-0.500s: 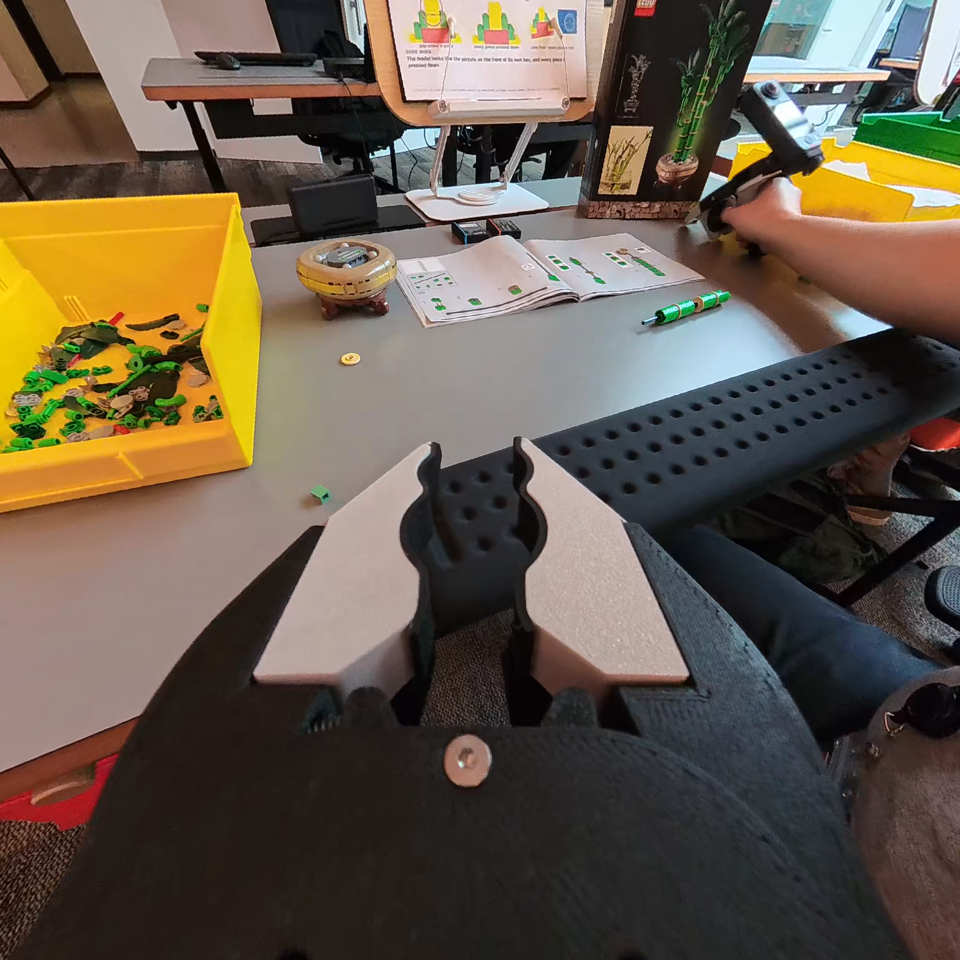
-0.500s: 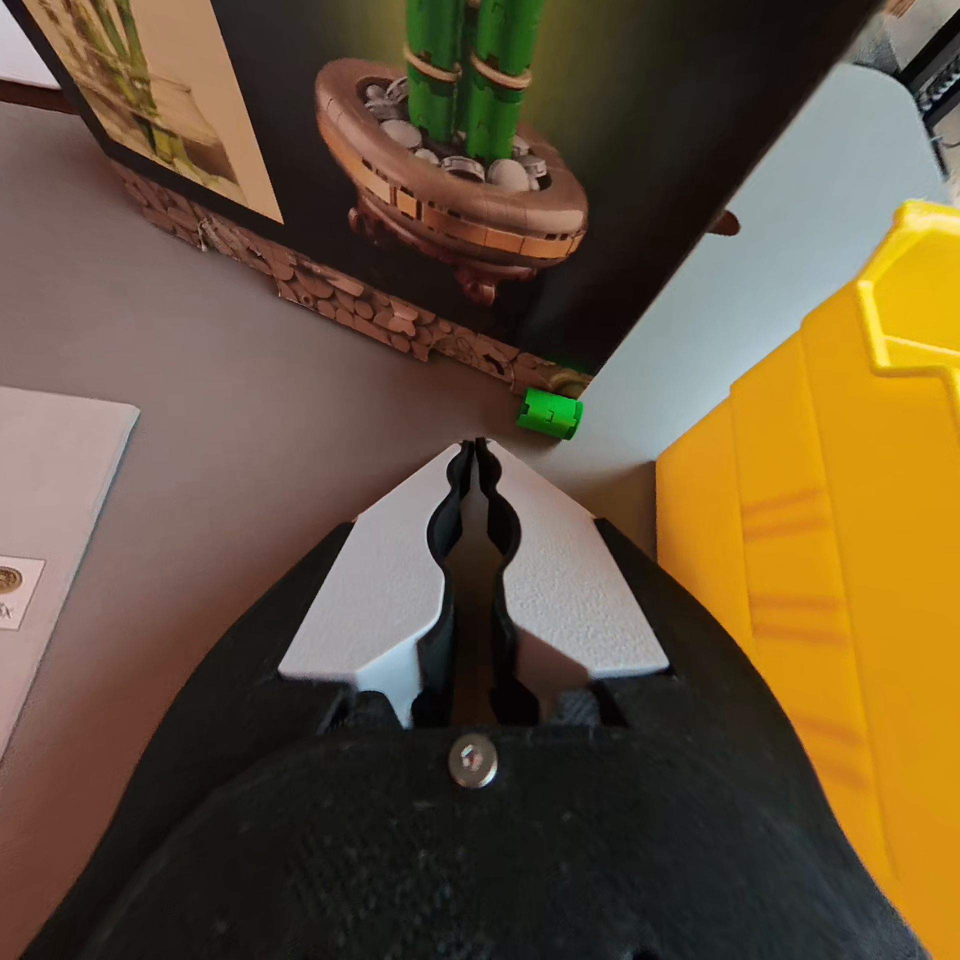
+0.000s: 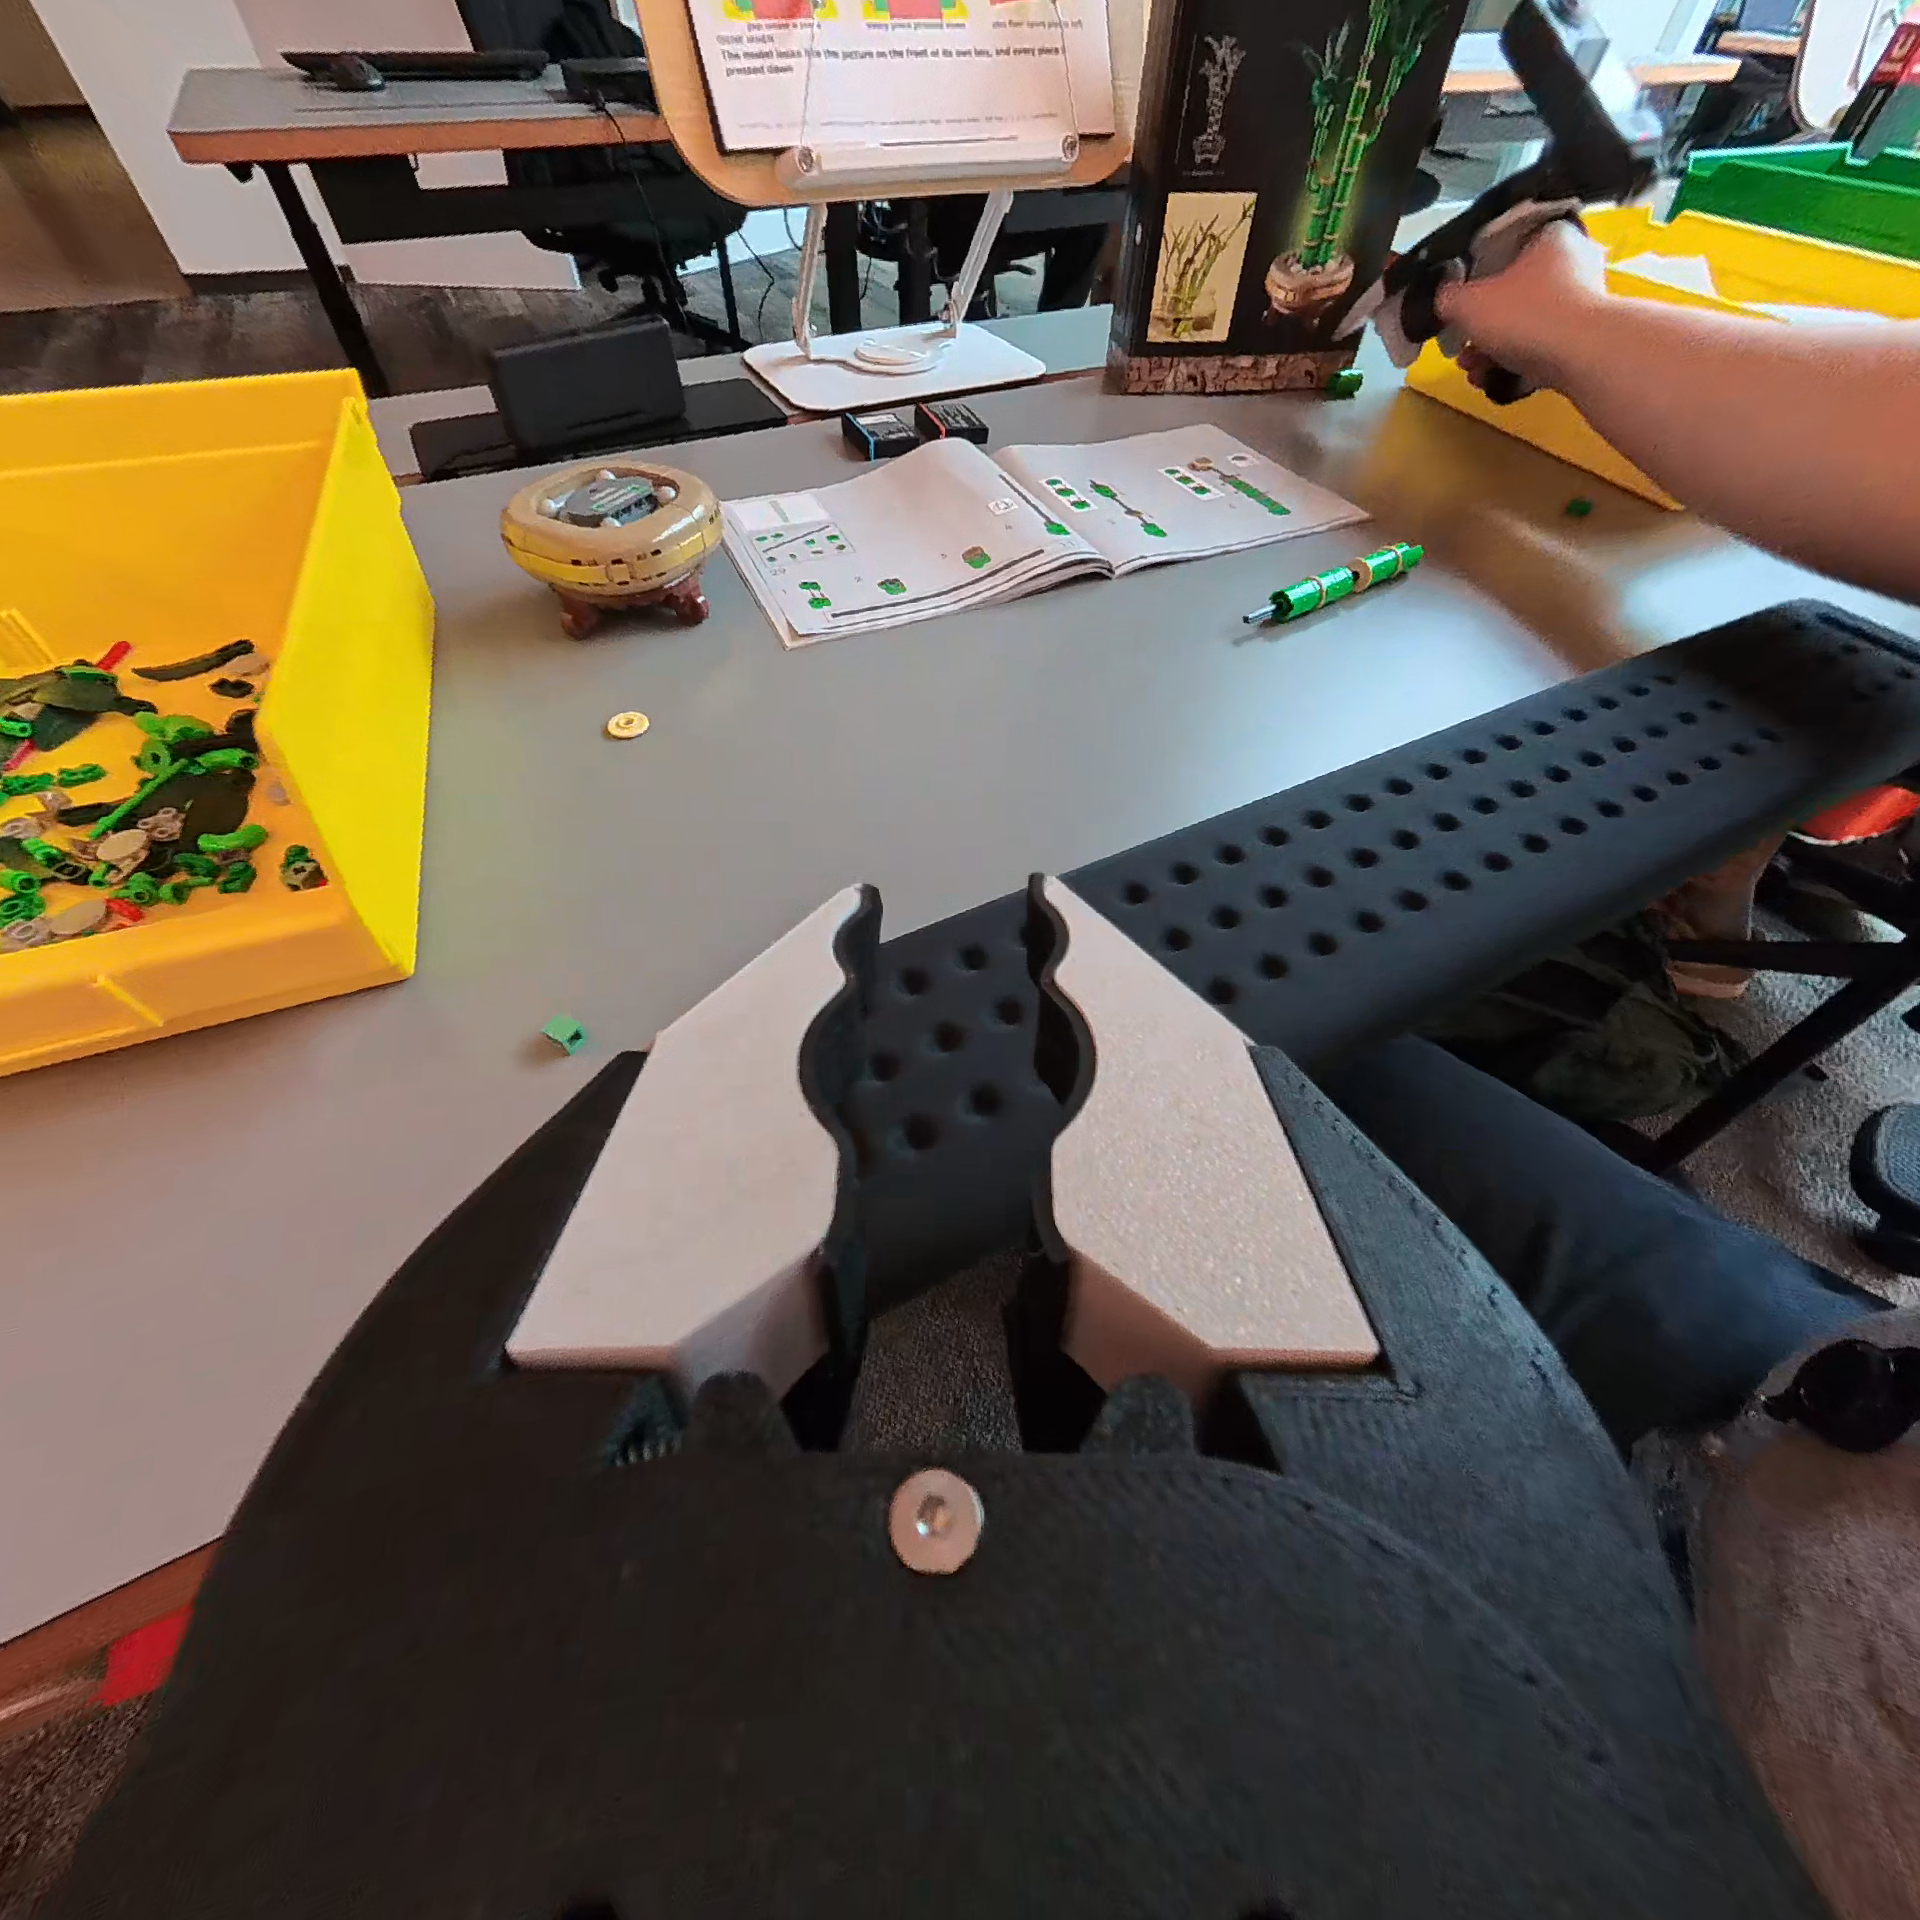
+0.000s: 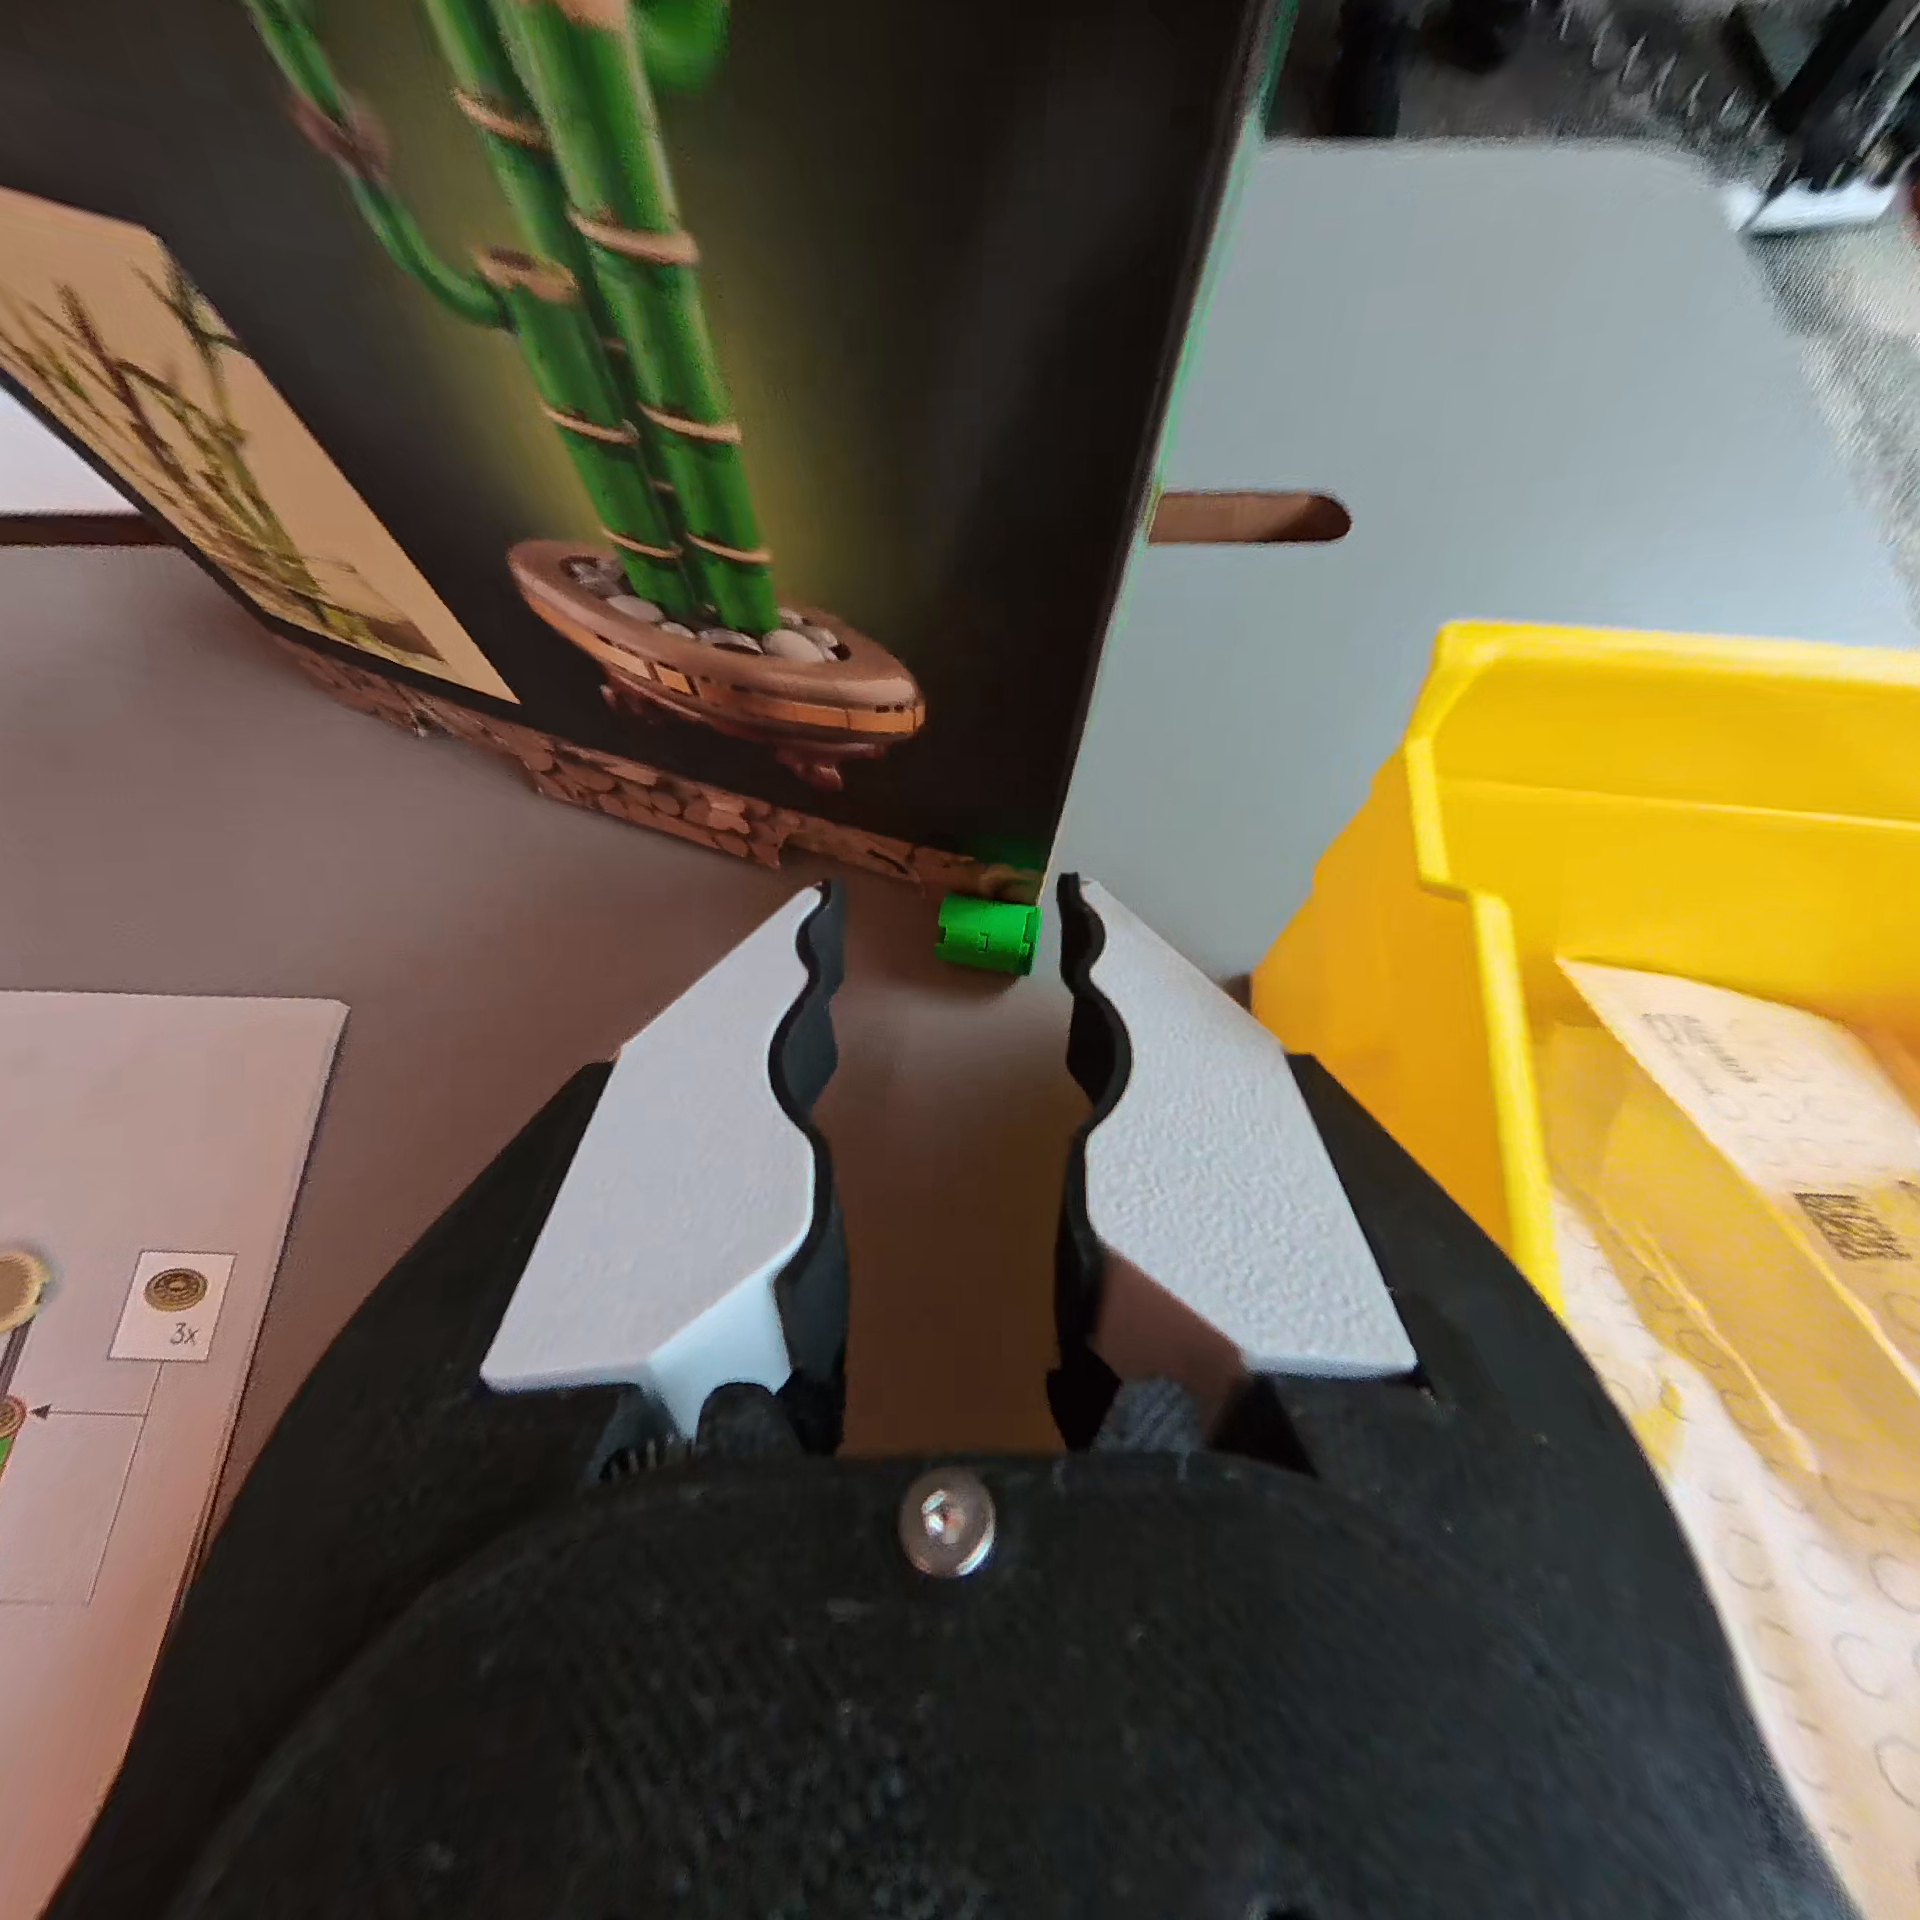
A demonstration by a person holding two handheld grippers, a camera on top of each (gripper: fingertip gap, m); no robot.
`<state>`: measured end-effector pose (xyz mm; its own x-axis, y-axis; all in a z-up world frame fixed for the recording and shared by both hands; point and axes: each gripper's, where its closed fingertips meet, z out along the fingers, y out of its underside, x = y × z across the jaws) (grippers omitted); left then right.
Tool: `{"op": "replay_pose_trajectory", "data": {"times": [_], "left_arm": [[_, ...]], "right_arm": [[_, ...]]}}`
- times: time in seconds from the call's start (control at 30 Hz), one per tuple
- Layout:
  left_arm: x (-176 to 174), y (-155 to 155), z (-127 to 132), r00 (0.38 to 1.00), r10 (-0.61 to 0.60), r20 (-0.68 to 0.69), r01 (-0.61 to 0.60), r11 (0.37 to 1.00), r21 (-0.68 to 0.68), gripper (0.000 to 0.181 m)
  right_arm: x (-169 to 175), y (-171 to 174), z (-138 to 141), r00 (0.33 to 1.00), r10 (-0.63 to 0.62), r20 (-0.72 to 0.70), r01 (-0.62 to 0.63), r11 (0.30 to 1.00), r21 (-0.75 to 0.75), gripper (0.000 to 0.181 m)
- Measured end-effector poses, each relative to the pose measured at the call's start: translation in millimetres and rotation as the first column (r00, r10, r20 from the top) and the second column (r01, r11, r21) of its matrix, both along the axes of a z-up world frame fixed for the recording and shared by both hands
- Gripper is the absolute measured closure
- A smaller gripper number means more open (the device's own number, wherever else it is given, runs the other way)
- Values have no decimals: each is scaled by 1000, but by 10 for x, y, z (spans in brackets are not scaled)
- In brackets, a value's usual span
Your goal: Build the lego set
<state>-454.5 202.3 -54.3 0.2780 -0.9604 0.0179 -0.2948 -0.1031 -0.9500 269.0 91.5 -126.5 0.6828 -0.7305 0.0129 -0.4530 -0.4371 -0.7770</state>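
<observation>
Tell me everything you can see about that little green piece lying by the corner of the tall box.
The green piece is a small, bright green cylinder of shiny plastic, with a raised rim at each end. It lies on its side on the grey table, right at the bottom corner of the dark box; whether they touch is unclear. Nothing grips it: the right gripper is open just in front of it.

Small cylinder brick on the table just ahead of the right gripper, seemingly touching the set box behind it, bin right, booklet left
</observation>
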Motion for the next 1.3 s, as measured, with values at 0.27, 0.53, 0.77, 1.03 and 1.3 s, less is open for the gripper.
{"op": "replay_pose_trajectory", "data": {"times": [0.27, 0.53, 0.77, 1.03, 1.3], "left_arm": [[69, -35, 3, 1000, -10, -17, 10, 1000, 5, 155], [34, -64, 55, 1000, -13, -6, 13, 1000, 20, 155], [-45, -78, 2, 998, -46, 44, 48, 998, -43, 156], [-142, -202, -27, 996, -63, 60, 66, 997, -38, 157], [-168, -276, -47, 996, -60, 66, 63, 997, -49, 157]], "right_arm": [[95, 13, -336, 996, -39, -84, 34, 998, -59, 144], [-267, 37, -345, 992, 101, -75, -109, 989, -102, 158], [-1086, -242, -61, 961, 277, -6, -273, 945, -178, 158], [-2784, 58, 276, 716, 689, -110, -662, 721, 207, 159], [-4697, 904, -102, 306, 950, -55, -952, 304, -41, 159]]}}
